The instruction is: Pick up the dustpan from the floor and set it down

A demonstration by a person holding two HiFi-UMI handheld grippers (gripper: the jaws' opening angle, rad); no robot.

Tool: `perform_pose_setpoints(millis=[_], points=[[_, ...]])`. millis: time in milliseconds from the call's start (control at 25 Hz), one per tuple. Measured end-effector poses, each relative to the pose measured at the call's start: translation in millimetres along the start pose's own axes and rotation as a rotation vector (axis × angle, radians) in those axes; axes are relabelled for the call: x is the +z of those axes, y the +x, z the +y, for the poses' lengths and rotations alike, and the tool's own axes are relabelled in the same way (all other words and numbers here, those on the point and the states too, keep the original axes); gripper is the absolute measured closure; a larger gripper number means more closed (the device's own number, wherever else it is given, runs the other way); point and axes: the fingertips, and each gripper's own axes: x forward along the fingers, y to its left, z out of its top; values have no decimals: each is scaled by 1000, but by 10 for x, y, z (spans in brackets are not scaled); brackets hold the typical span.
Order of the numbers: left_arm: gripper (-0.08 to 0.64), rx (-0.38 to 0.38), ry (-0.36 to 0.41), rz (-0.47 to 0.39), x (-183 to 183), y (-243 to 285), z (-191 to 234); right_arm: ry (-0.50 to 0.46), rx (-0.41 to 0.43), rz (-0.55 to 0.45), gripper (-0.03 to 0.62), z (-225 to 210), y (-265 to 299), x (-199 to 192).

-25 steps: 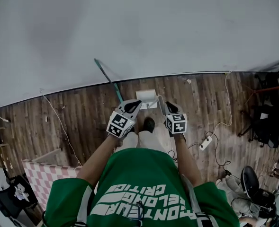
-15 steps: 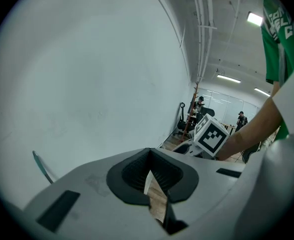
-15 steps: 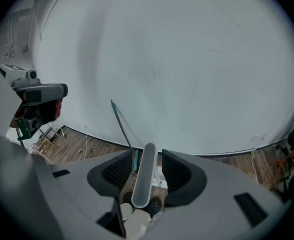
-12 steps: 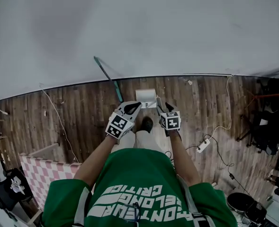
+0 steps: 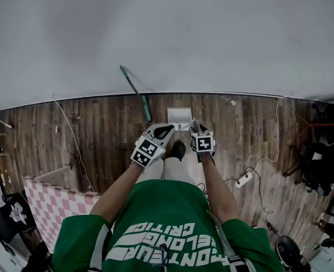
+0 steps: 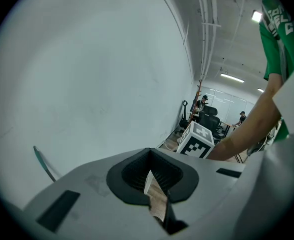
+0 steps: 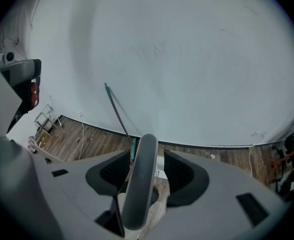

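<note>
The dustpan point(image 5: 179, 117) stands on the wooden floor point(image 5: 98, 135) just above the centre of the head view, its white pan close to the foot of the pale wall point(image 5: 167, 33). Its long grey handle point(image 7: 141, 184) rises toward the person. A green pole point(image 5: 134, 89) leans on the wall just to the pan's left.

The right gripper point(image 5: 199, 130) points steeply down over the pan. Its jaws have just been opening and now stand spread. In the right gripper view the handle runs up between them with a gap on each side, so neither pad presses on it. The pan looks set down, so the task seems to be at or near its end.

The left gripper point(image 5: 162, 131) hovers beside the right one, left of centre. Its jaws are pressed together at the tips with nothing between them (only a sliver of floor shows through behind the pads).

The dustpan is probably light, stiff plastic and easy to lift. With the tall handle it is likely top-heavy and may tip when let go. The handle is the natural place to grip it. It is round and smooth, so it may twist or slide in the pads unless it is pinched squarely across its middle.
</note>
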Motion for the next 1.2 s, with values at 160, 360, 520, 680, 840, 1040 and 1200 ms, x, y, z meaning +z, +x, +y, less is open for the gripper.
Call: perform_pose_setpoints(millis=[160,360,520,680,840,1040,1200], points=[[557,6,-12,1,-22,-4,58,-3,-18,30,391,-5,114,-27],[557,17,-19,5,-34,-49,112,-6,-40,40,391,-33,192,-46],[557,21,-29,1,-33,-58,161,-13,-53,51,391,-61,248,-38],[557,26,-39,6,-76,-63,193,-19,-87,64,444,-93,255,-40],[557,22,-40,6,-81,-78,185,4,-117,59,476,-141,243,-47],[557,23,-42,12,-104,-94,201,4,-127,61,483,-164,239,-87],[557,20,-35,9,-104,-118,207,0,-124,48,485,-162,256,-140]])
